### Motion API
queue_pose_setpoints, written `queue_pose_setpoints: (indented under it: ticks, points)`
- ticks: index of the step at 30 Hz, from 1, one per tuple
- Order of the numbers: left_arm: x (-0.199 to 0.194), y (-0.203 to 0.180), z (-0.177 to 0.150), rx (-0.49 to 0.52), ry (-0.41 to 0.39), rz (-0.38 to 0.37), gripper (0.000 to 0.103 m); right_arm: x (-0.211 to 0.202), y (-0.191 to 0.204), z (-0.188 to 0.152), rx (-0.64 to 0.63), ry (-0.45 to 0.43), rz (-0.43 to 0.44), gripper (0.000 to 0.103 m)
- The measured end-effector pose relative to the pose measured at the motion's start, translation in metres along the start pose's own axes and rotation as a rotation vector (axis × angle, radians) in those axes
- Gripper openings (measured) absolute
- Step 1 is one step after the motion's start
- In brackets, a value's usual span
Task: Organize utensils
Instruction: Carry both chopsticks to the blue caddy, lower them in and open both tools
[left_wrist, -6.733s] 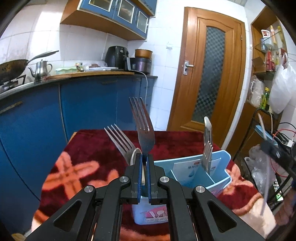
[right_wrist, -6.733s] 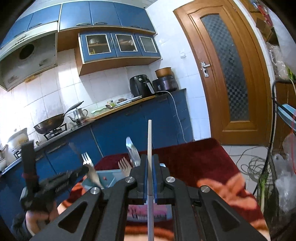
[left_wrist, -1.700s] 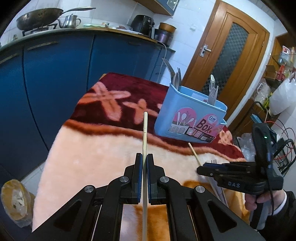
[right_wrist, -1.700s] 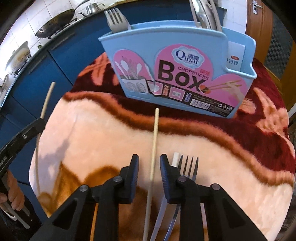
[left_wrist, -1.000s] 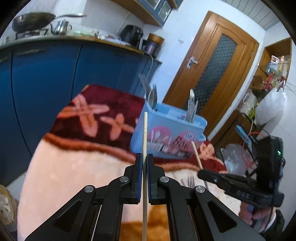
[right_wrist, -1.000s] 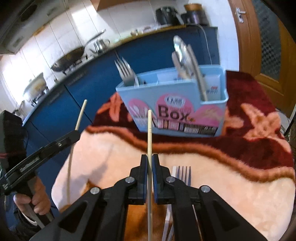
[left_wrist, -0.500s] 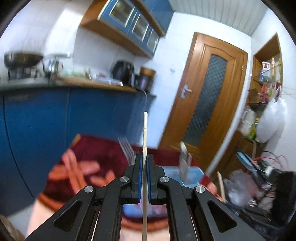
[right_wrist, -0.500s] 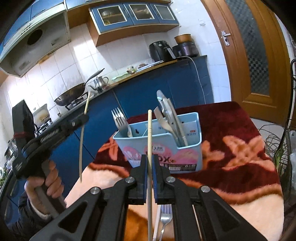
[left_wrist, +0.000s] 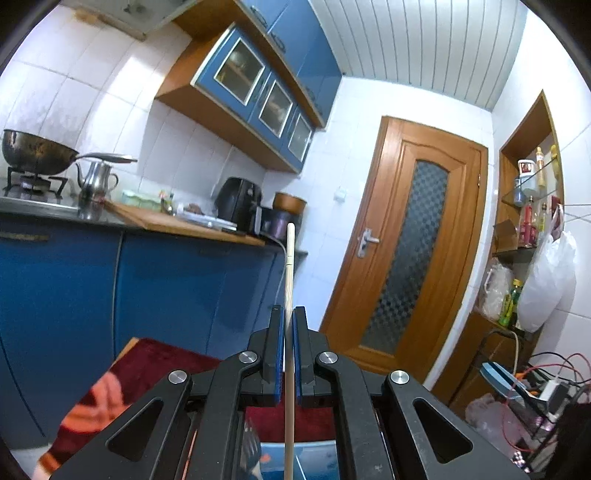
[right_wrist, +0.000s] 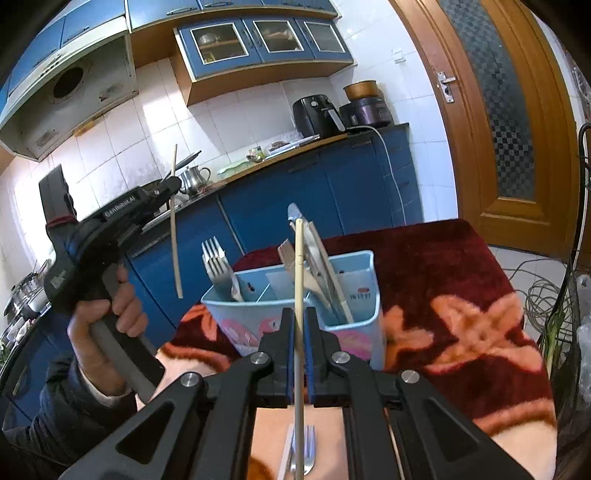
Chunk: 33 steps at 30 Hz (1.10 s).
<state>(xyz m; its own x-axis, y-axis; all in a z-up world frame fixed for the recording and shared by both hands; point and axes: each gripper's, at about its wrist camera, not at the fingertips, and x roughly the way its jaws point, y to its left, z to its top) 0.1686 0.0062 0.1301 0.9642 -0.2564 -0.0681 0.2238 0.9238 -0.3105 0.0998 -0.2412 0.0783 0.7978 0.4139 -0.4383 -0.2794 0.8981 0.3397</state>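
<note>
Both grippers (left_wrist: 288, 354) (right_wrist: 299, 343) clamped on upright chopsticks (left_wrist: 289, 280) (right_wrist: 298, 280); could snag crowded forks (right_wrist: 216, 264) entering blue holder (right_wrist: 364, 310).

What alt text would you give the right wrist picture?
The right claw grips a chopstick upright before a blue utensil box holding forks on a red blanket. At left, the left claw holds another chopstick in the air.

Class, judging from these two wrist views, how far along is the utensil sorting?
Done: steel forks and other metal cutlery stand in the light-blue plastic utensil box. In hand: each gripper, left and right, clamps a wooden chopstick. Left: a fork lies on the blanket.
</note>
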Motion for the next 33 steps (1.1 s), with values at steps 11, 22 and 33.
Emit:
queue_pose_setpoints:
  ticks: [11,22,33]
  points:
    - [0.020,0.010,-0.030,0.031,-0.013,0.088,0.004,0.025,-0.003,0.040,-0.079,-0.200,-0.101,0.007]
    - [0.018,0.023,-0.022,-0.028,-0.066,0.128,0.004,0.077,-0.010,0.066,-0.103,-0.320,-0.199,0.007]
    - [0.029,0.025,-0.036,-0.049,-0.102,0.181,0.004,0.088,-0.012,0.044,-0.153,-0.296,-0.216,0.007]
